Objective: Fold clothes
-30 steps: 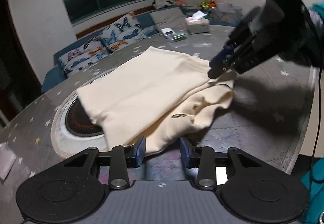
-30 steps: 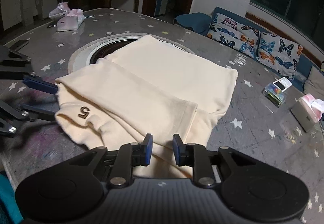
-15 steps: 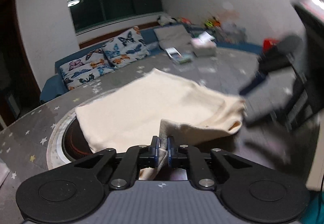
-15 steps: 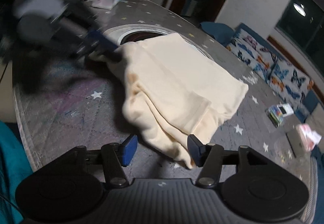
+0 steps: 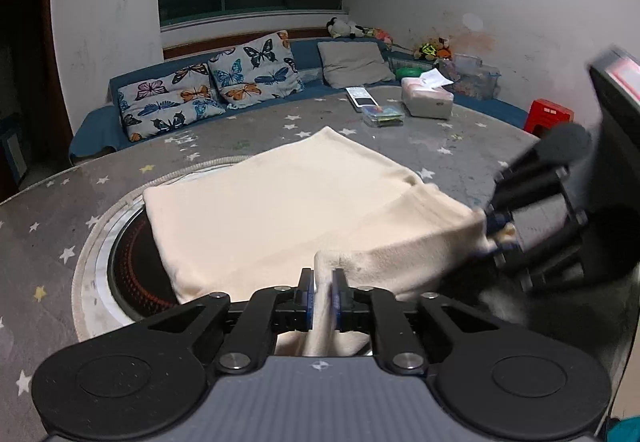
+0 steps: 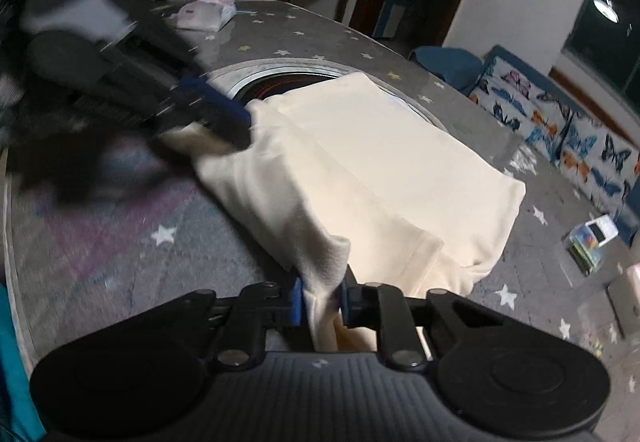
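Observation:
A cream garment (image 5: pixel 280 210) lies partly folded on the grey star-patterned table (image 5: pixel 460 146), over a round inset burner (image 5: pixel 128 274). My left gripper (image 5: pixel 322 296) is shut on the garment's near edge and holds it lifted. My right gripper (image 6: pixel 320 296) is shut on another part of the same near edge (image 6: pixel 320 254). In the left wrist view the right gripper (image 5: pixel 496 230) shows blurred at the right, pinching the cloth. In the right wrist view the left gripper (image 6: pixel 224 122) shows blurred at the left, also on the cloth.
A tissue box (image 5: pixel 426 102), a clear box of small items (image 5: pixel 382 114) and a white device (image 5: pixel 360 98) lie at the table's far side. Pink tissue packs (image 6: pixel 204 12) lie at the other end. A sofa with butterfly cushions (image 5: pixel 208 86) stands behind.
Both grippers went from open beside the garment to shut on its near edge, left first, then right. The edge is now lifted off the table between them.

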The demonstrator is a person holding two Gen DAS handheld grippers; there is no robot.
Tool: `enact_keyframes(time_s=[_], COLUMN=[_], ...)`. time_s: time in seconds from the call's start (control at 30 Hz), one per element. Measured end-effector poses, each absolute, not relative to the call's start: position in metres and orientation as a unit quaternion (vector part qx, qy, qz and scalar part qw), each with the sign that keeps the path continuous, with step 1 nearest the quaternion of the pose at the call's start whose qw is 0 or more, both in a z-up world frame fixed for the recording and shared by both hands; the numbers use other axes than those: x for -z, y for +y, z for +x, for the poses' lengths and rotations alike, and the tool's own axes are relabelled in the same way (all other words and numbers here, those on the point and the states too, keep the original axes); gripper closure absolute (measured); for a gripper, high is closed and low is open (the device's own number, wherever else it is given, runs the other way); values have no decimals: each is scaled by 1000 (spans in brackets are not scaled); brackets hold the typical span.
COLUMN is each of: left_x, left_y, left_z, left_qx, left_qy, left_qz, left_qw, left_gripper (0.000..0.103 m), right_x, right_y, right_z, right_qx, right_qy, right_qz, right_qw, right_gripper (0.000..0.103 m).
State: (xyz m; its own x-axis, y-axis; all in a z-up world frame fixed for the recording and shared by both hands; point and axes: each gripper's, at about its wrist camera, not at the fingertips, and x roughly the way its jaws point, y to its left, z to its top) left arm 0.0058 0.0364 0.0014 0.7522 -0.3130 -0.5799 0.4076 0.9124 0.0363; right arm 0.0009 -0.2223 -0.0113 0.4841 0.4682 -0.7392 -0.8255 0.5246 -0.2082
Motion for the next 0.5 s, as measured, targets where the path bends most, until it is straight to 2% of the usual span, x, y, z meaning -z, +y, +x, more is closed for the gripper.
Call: enact_keyframes(time_s=[0.03, 0.1, 0.17, 0.2, 0.43, 0.5], left_x=[-1, -1, 2, 5, 22, 24], left_y=[37, 38, 37, 36, 34, 38], left_z=[-1, -13, -24, -28, -34, -32], left_qx=[195, 198, 201, 199, 173, 171], left_qy=[291, 287, 285, 284, 283, 286], left_qz=[85, 96, 110, 121, 185, 189], left_qw=[933, 932, 931, 930, 925, 924], left_gripper=[89, 80, 67, 65, 64, 71], right_x=[9, 4, 1, -1, -6, -6], right_y=[-224, -227, -227, -227, -226, -227], right_z=[4, 11, 16, 17, 19, 16], right_qx=[-397, -397, -397, -397, -392, -390], right_qy=[321, 329, 330, 329, 325, 323], right_qz=[-273, -253, -245, -243, -234, -232], right_qw=[815, 819, 821, 822, 828, 831], right_gripper=[89, 90, 90, 90, 91, 92])
